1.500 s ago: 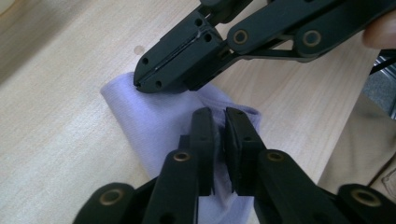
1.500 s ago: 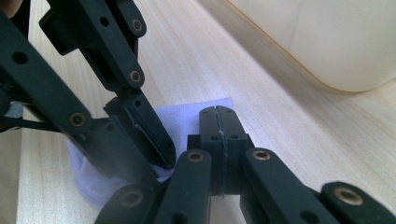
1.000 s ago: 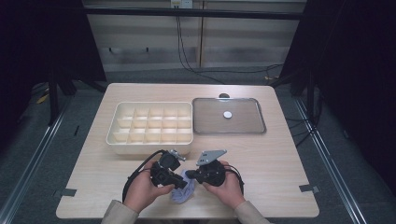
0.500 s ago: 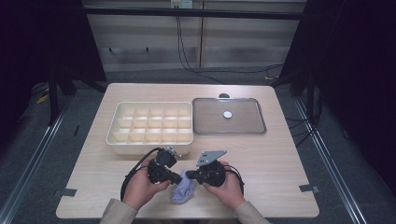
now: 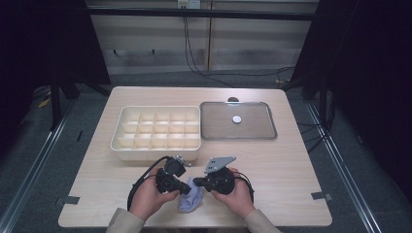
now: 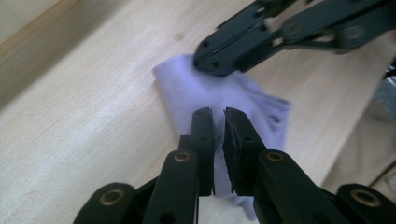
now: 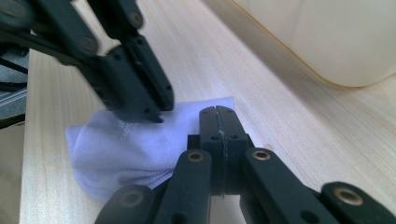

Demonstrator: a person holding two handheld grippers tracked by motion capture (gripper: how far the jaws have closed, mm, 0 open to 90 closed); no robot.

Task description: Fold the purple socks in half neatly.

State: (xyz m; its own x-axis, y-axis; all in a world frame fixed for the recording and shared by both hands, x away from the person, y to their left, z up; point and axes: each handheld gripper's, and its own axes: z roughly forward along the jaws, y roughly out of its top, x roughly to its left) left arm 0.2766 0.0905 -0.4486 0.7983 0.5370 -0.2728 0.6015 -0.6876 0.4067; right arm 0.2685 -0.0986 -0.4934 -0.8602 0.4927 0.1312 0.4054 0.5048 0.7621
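One cloth [image 5: 190,199], two tongs [image 5: 180,171] [image 5: 198,182]

1. A cream divider box [image 5: 158,133] with many small compartments stands at the centre left of the high view, on a wooden table [image 5: 291,170].
2. A grey tray [image 5: 238,121] lies just right of the box.
3. A small white disc [image 5: 236,119] rests in the tray's middle.
4. Black cables [image 5: 204,63] run across the floor at the top.

Soft lilac cloth [image 6: 243,98], matt wooden table [image 6: 84,126]

A lab: black curtains [image 5: 43,43] and cables [image 5: 194,53] surround the table [image 5: 291,165].
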